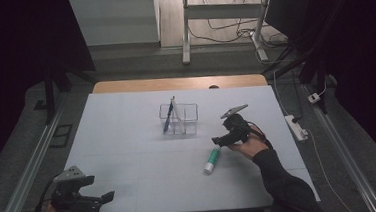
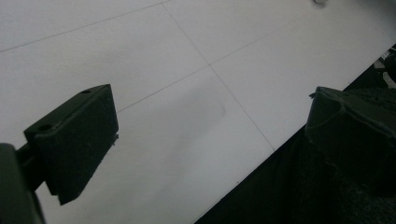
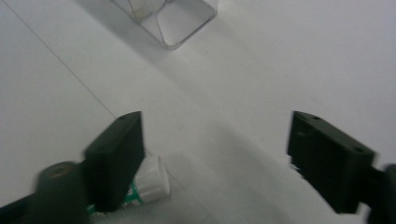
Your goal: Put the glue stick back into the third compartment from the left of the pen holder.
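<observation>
White sheeting is covering the counter (image 1: 129, 155), and a green-and-white marker (image 1: 212, 159) is lying flat on it, near the person's right hand. The right hand-held gripper (image 1: 217, 142) is hovering just above the marker's upper end; in the right gripper view (image 3: 212, 154) its jaws are standing apart, partly spread, and gripping nothing. The marker's white cap (image 3: 152, 177) is showing just beside the left-hand jaw; whether they are touching cannot be told. A clear plastic organizer (image 1: 179, 118) is standing beyond the marker, well apart from it, with a blue pen (image 1: 169, 118) leaning inside. The left hand-held gripper (image 1: 104, 198) is resting at the near left edge of the counter, jaws wide and empty.
</observation>
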